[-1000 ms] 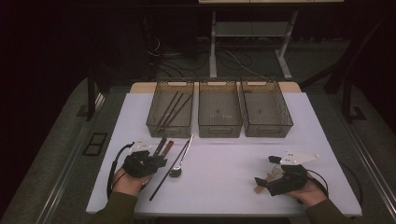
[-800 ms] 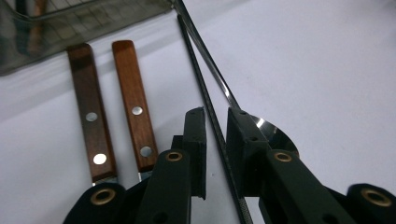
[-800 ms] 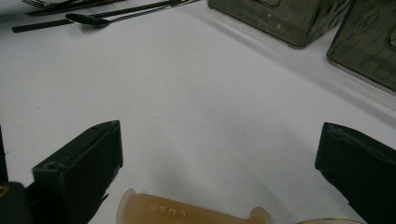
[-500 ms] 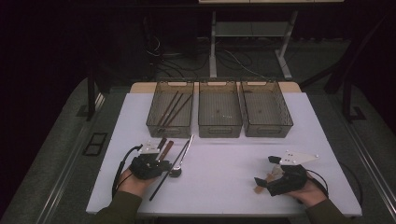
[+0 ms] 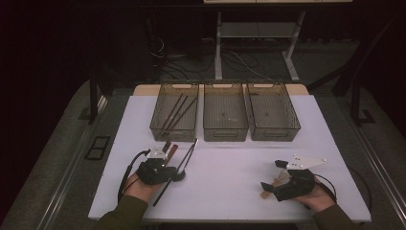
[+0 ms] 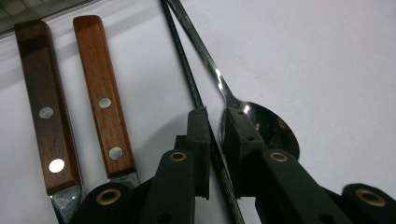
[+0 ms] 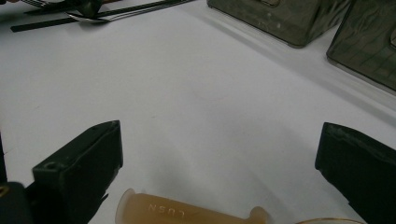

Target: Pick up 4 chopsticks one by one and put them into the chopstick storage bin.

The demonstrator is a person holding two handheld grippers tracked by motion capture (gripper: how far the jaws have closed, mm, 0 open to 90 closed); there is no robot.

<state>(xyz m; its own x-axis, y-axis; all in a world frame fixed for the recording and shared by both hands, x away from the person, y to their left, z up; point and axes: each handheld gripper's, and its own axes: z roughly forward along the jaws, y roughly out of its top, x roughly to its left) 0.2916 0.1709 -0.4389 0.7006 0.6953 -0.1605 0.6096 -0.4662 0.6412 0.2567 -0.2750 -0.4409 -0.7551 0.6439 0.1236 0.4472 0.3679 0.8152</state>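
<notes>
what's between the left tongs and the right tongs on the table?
Bare white tabletop in the high view. The left tongs close around a thin black chopstick; the right tongs rest open.

Counting it up: three bins (image 5: pixel 225 115) on the bench, two wooden-handled knives (image 6: pixel 100 93), one spoon (image 6: pixel 261 123), one dark chopstick (image 6: pixel 187 74), plus three chopsticks (image 5: pixel 176 111) in the left bin.
</notes>
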